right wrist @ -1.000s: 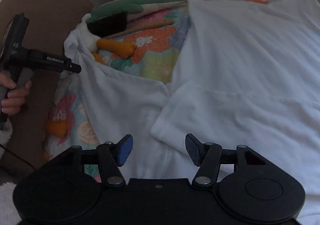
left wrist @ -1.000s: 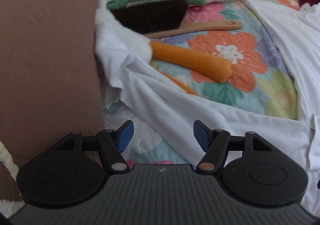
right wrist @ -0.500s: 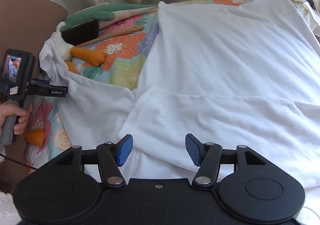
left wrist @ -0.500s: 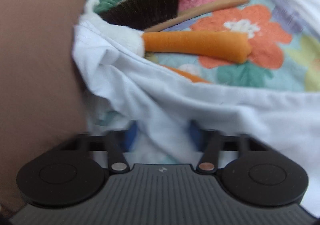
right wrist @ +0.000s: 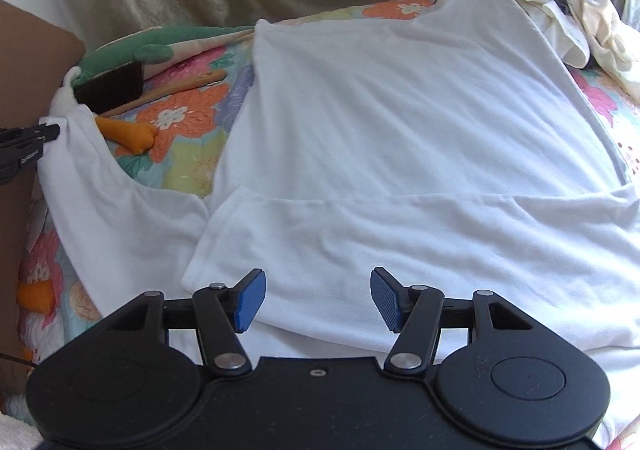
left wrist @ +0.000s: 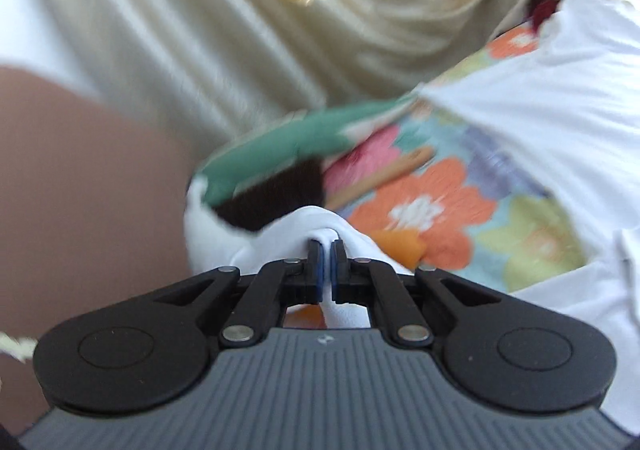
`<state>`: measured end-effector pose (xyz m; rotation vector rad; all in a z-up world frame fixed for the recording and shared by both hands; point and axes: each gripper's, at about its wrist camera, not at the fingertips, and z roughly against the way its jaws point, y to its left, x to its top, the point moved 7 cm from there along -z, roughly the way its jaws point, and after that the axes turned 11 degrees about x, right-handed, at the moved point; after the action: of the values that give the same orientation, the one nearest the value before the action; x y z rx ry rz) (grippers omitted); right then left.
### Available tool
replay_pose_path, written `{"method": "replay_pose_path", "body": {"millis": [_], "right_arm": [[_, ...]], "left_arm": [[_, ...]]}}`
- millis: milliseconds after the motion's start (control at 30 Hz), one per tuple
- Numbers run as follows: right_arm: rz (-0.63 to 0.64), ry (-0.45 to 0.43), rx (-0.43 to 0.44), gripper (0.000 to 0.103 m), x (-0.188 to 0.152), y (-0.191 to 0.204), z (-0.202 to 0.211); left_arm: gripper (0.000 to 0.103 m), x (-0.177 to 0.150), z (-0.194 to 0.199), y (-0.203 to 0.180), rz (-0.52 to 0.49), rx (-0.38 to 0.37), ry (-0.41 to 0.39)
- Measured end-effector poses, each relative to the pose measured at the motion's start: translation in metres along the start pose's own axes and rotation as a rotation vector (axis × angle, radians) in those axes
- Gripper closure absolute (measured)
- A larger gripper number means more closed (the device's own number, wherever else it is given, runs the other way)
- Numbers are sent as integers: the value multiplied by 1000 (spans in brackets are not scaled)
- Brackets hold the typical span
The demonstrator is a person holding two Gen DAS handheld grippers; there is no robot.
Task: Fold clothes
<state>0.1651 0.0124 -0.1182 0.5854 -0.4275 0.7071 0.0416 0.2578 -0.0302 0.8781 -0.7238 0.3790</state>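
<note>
Fold begun: one sleeve gripped, shirt body still spread flat.
Left wrist view: the left tool [left wrist: 327,246] was clamped on a sleeve of the white T-shirt [left wrist: 516,117]. Right wrist view: the right tool [right wrist: 318,296] stood open above the T-shirt's folded lower edge, spread on the floral quilt [right wrist: 188,153]; most folding remained.

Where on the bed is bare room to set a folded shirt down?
Little: one bare patch of floral quilt between the white shirt and the brush. The left edge is crowded by the orange plush; crumpled clothes fill the far right corner.
</note>
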Motion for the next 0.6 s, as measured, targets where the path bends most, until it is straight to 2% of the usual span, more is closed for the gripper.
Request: {"method": "replay_pose_path", "body": {"millis": [67,233,400,467,533,600], "right_arm": [[0,-4,-3,40,0,-5,1],[35,-12,27,40,-1,-5,-3],[4,-8,76,40,-3,-7,-4],[-17,-19,57,40,-1,-15,2],[-54,-33,-7,40,-1,-31,12],[-93,-41,-70,40,-2,-47,22]], "left_arm": [[100,16,25,-15,40,-131,-27],[100,55,69,-40,66,-271,-151],[100,89,98,-70,120,-470,-178],[100,92,108,-92,94,-511,-197],[100,90,116,-118,65,-538,-204],[100,84,121,-145,48,-599,-166]]}}
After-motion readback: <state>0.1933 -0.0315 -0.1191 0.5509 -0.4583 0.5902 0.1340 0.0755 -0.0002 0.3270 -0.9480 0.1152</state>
